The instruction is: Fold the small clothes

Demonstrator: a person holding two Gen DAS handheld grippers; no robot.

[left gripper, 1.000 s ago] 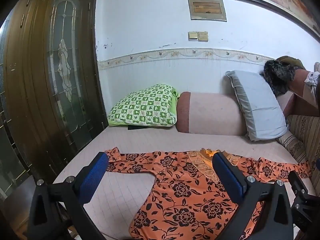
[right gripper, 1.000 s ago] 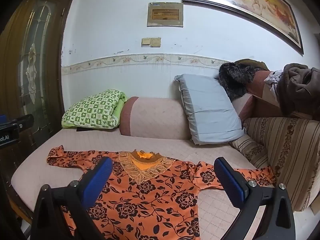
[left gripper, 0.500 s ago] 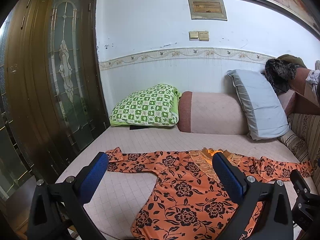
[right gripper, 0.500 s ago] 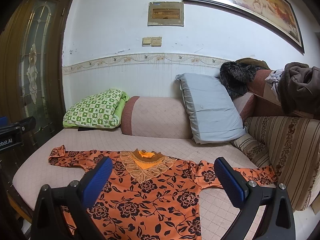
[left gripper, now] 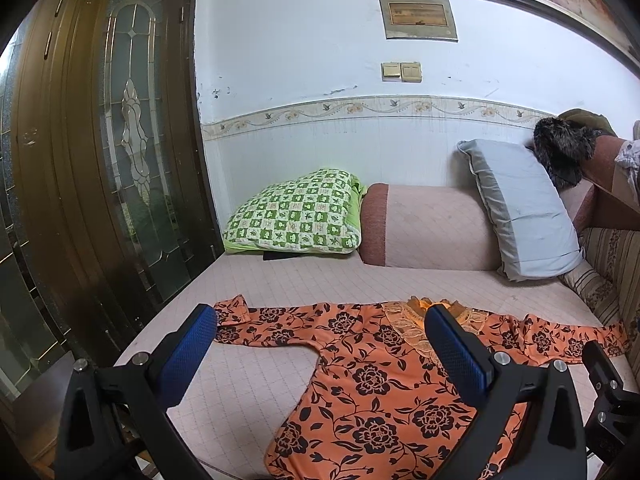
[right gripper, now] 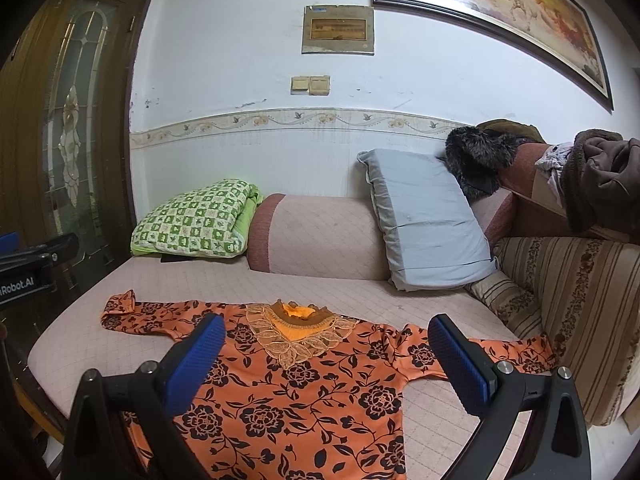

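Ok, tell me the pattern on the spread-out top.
Orange top with black flowers and leaves; clearest in the right wrist view.

We see a thin, smooth cloth blouse [right gripper: 304, 392] with a lace collar, lying on a quilted matt fabric daybed [right gripper: 256, 284]. The left claw [left gripper: 320, 344] and right claw [right gripper: 326, 354] are matt black plastic with textured blue rubber pads [right gripper: 196, 364] and shiny metal screws. The door [left gripper: 100, 152] is glossy wood with leaded glass. The grey pillow [right gripper: 424, 216] looks like smooth cloth.
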